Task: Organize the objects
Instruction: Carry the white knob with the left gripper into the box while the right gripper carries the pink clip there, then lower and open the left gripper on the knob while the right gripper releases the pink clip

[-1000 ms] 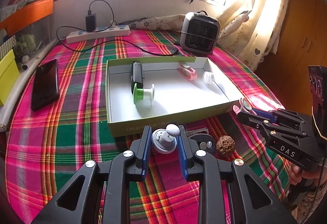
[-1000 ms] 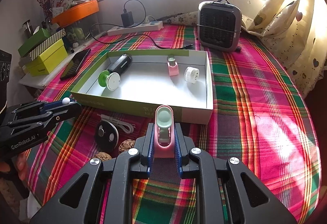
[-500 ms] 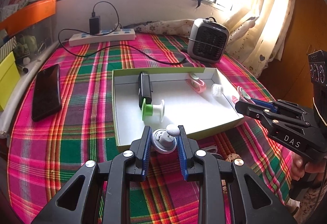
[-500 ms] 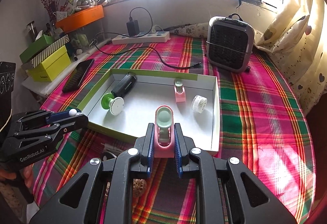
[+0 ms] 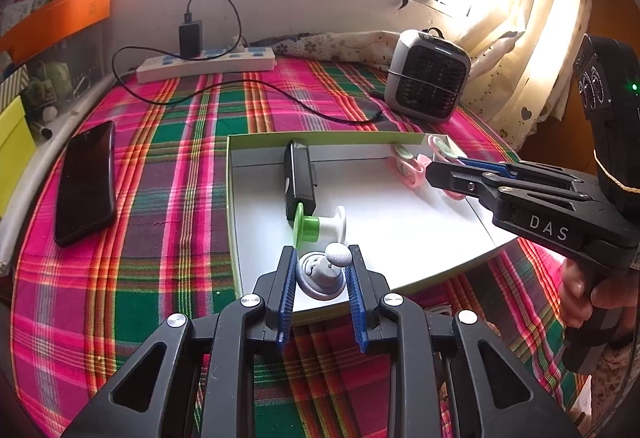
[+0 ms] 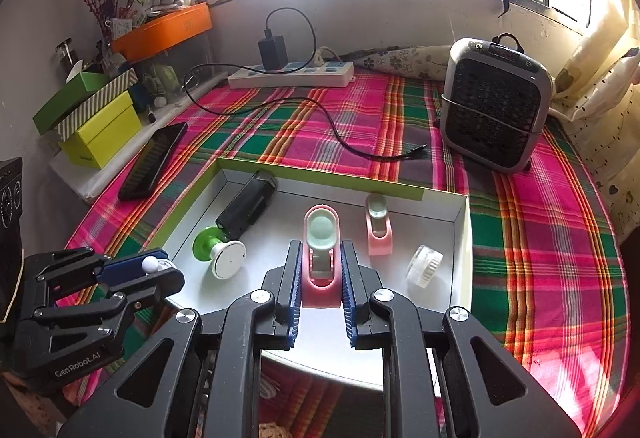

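My left gripper [image 5: 321, 274] is shut on a small grey knob piece with a white ball top [image 5: 325, 270], held over the near edge of the green-rimmed white box [image 5: 234, 198]. My right gripper [image 6: 319, 278] is shut on a pink holder with a pale green disc [image 6: 321, 250], held over the box floor [image 6: 400, 298]. In the box lie a black device [image 6: 247, 206], a green and white spool [image 6: 222, 253], a second pink holder [image 6: 378, 228] and a white ribbed cap [image 6: 425, 265]. The left gripper also shows in the right wrist view [image 6: 160, 270], and the right gripper in the left wrist view [image 5: 440, 168].
A black phone [image 5: 86, 182] lies left of the box on the plaid cloth. A small grey heater [image 6: 494, 110] stands at the back right. A power strip [image 6: 292, 74] with a charger and black cable [image 6: 340, 134] lies at the back. Green boxes [image 6: 96, 118] stand at the left.
Both grippers have moved forward with their objects, from in front of the box to over it. The right gripper's pink holder is now above the box floor.
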Demonstrator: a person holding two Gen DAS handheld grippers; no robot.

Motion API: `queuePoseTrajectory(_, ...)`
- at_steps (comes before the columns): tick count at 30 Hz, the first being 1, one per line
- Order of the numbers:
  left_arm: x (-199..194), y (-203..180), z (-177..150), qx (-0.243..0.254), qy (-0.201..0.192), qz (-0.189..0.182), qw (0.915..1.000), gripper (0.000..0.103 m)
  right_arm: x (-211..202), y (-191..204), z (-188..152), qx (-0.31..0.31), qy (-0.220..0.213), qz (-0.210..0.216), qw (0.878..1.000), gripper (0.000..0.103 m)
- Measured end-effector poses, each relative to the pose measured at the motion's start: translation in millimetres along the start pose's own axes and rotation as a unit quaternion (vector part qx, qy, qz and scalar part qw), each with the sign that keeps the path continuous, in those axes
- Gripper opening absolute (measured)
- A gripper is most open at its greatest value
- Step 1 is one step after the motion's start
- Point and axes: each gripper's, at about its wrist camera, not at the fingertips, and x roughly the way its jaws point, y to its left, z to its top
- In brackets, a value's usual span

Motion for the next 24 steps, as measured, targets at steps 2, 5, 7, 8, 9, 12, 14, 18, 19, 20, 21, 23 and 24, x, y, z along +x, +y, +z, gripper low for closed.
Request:
queuePoseTrajectory(2,3.4,0.8,0.7,-0.002,0.003,0.0,1.0,0.022,5.2,-0.1,3.0,-0.001,0.004,0.003,1.0,0.018)
queuePoseTrajectory(5,9.0,1.4,1.9,0.0,0.008,0.003,1.0,0.022,12.9,-0.1,7.0,-0.002,0.009,0.003,1.0,0.018)
queuePoseTrajectory(7,13.7,1.8,2.6,0.001,0.015,0.005,0.9999,0.022,18.3,-0.7,9.2,-0.002,0.014,0.003,1.0,0.018)
queuePoseTrajectory(8,14.9,1.5,2.3,0.001,0.015,0.005,0.9999,0.022,20.8,-0.9,9.9,-0.003,0.015,0.003,1.0,0.018)
queuePoseTrajectory(9,16.0,1.4,2.6,0.001,0.016,0.004,0.9999,0.022,23.1,-1.1,10.4,-0.003,0.018,0.003,1.0,0.018)
queuePoseTrajectory(12,20.4,1.8,3.4,0.002,0.019,0.004,0.9998,0.022,31.0,-1.0,12.5,-0.008,0.027,0.003,1.0,0.018)
queuePoseTrajectory(14,23.4,2.3,3.3,0.001,0.022,0.005,0.9997,0.022,36.6,-1.2,13.9,-0.009,0.035,0.004,0.999,0.018)
queuePoseTrajectory(18,24.9,3.2,4.6,-0.002,0.021,0.004,0.9998,0.022,45.3,-0.4,17.8,-0.01,0.042,0.006,0.999,0.018)
queuePoseTrajectory(19,25.9,3.1,4.7,-0.001,0.022,0.004,0.9998,0.022,47.5,0.2,18.5,-0.011,0.045,0.008,0.999,0.018)
queuePoseTrajectory(20,26.7,2.8,4.5,0.001,0.023,0.004,0.9997,0.022,49.9,0.8,19.2,-0.012,0.048,0.007,0.999,0.018)
queuePoseTrajectory(21,28.1,2.8,4.5,0.001,0.025,0.006,0.9997,0.022,52.6,1.8,19.8,-0.014,0.051,0.005,0.999,0.018)
queuePoseTrajectory(23,29.2,2.4,4.8,0.004,0.025,0.007,0.9997,0.022,57.7,2.4,21.4,-0.014,0.055,0.004,0.998,0.018)
queuePoseTrajectory(24,29.6,2.9,5.0,0.004,0.025,0.007,0.9997,0.022,59.9,2.6,22.5,-0.014,0.057,0.005,0.998,0.018)
